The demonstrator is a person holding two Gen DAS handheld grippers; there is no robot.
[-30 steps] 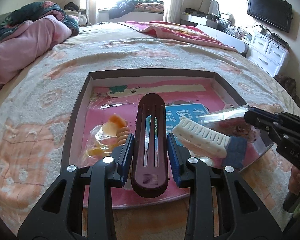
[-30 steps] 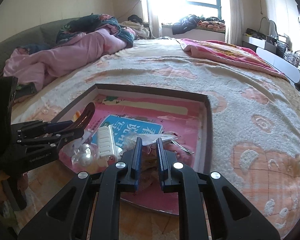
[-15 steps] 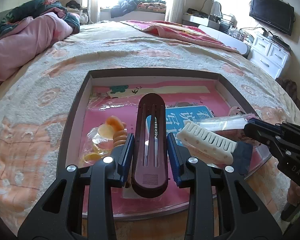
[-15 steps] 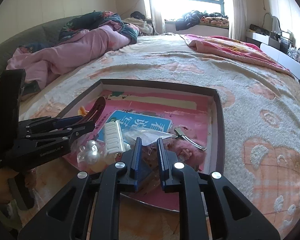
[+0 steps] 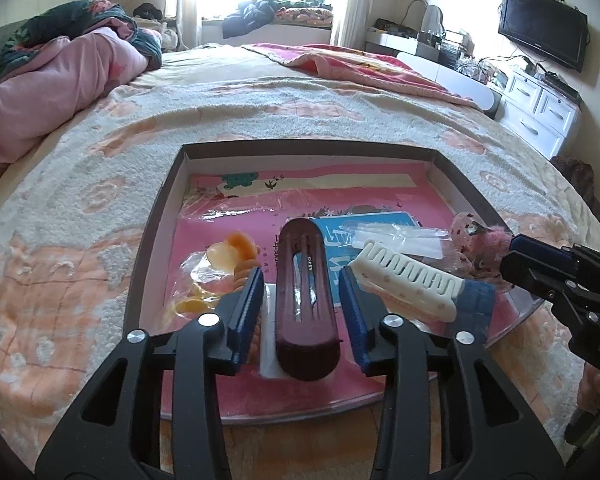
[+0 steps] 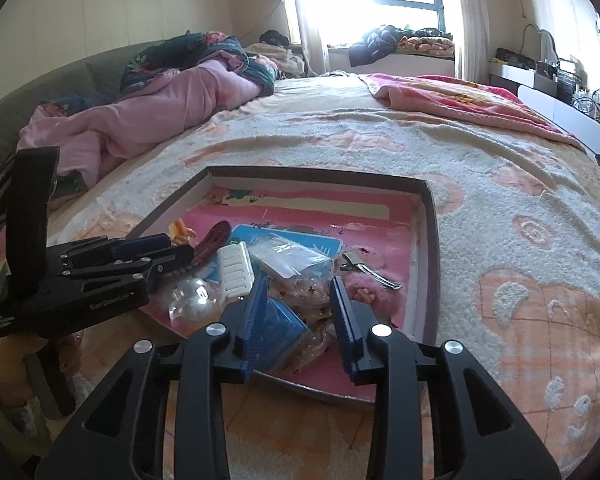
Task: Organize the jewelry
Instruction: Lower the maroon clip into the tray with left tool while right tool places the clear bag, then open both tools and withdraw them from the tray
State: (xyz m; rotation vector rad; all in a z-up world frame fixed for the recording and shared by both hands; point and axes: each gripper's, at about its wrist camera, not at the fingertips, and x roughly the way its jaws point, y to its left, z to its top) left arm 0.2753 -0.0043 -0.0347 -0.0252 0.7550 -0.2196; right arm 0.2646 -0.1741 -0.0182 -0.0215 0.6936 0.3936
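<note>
A shallow dark-rimmed tray [image 5: 168,200] with a pink lining lies on the bed. In it are a maroon hair clip [image 5: 305,296], a white comb clip [image 5: 404,280], orange hair ties in a bag [image 5: 224,260], a clear plastic bag [image 5: 400,238] and a pink fluffy clip [image 5: 484,240]. My left gripper [image 5: 302,312] is open, its jaws on either side of the maroon clip with gaps. My right gripper [image 6: 300,316] is open over a clear bag of small items [image 6: 300,300] and a blue pad [image 6: 276,320] in the tray's near part [image 6: 428,216].
The tray rests on a cream and orange blanket [image 5: 80,208]. A pink quilt [image 5: 40,92] is heaped at the far left. A white dresser [image 5: 540,108] and a TV [image 5: 540,36] stand at the right. A metal clip [image 6: 364,268] lies near the tray's right wall.
Both grippers have opened: the left let go of the maroon clip, the right let go of the clear bag, which now lies in the tray.
</note>
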